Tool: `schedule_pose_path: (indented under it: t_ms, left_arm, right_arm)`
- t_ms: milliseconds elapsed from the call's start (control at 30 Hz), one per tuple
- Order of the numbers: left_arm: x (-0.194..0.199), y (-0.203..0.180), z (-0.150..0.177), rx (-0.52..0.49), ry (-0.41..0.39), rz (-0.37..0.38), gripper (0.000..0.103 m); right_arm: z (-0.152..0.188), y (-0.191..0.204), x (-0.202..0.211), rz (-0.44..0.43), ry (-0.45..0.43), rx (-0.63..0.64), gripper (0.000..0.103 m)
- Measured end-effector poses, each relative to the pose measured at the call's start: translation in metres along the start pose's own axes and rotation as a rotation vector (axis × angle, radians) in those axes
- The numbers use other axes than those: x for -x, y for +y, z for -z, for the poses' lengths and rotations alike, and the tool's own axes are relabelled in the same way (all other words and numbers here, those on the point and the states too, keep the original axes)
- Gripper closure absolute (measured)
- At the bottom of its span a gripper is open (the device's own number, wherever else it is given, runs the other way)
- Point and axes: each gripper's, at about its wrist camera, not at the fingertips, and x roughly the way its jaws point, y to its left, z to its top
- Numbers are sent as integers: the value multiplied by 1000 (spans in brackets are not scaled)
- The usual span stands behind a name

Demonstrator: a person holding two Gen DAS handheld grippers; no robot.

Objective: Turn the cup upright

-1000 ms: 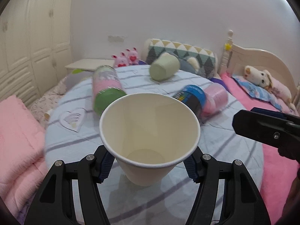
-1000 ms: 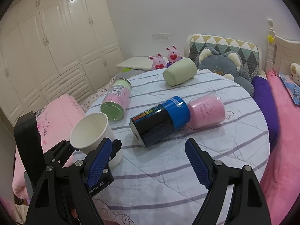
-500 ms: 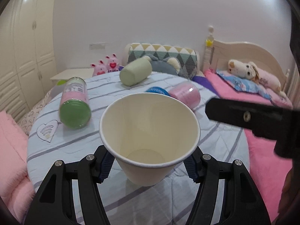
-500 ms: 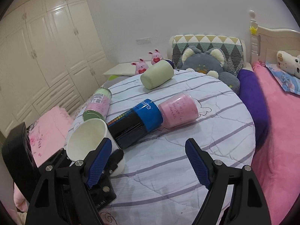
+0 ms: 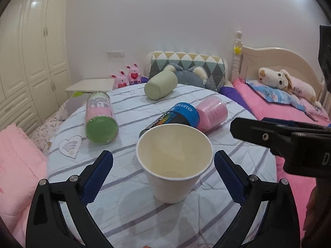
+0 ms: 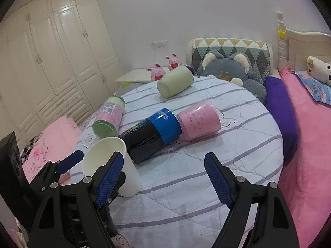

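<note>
So the left gripper (image 5: 163,172) just let go, jaws now spread either side of the white paper cup (image 5: 173,163) standing upright on the striped round table (image 5: 238,186) (right gripper (image 6: 163,177) gaping, empty), basically done.

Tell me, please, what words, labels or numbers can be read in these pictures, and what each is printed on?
"time": end of a longer white word on the blue band of the black can, its start hidden.
Pink cup: dark handwriting, too small to read.
Pink and green bottle: label print, too blurred.
"D": partial letter on the right gripper's body.
</note>
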Motion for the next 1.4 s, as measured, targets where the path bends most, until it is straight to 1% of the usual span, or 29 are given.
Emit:
schedule_pose_path:
  t_ms: [167,200,233,400,533,733,933,1067,1167,1400]
  left_arm:
    - [21,3,-2,-30,2,-63,2]
    - [25,5,-3,-30,2,-73,0]
    - [29,8,-4,-28,7,-90,0]
    - [45,21,-9,3,17,-126,0]
    - [59,23,-17,0,12,-163,0]
    - [75,22,-31,-1,-9,-179,0]
    - [88,16,-42,-3,-42,-181,0]
    - [92,13,-47,1,-57,-181,0]
    - [93,11,-51,2,-60,-172,0]
    - [93,6,-53,0,-61,-179,0]
  right_arm:
    - [-1,10,18,6,-28,30,21]
    - [-1,13,23,13,-33,39,21]
    - [-1,14,25,24,-35,49,21]
    - [1,19,40,101,-47,94,21]
    - [-1,20,52,116,-42,92,21]
    - [-10,28,61,124,-32,118,21]
    - [-17,31,70,122,-55,134,21]
    - [-19,33,74,128,-71,150,21]
    - [-19,32,77,120,-77,148,21]
    - [-18,31,79,124,-79,147,21]
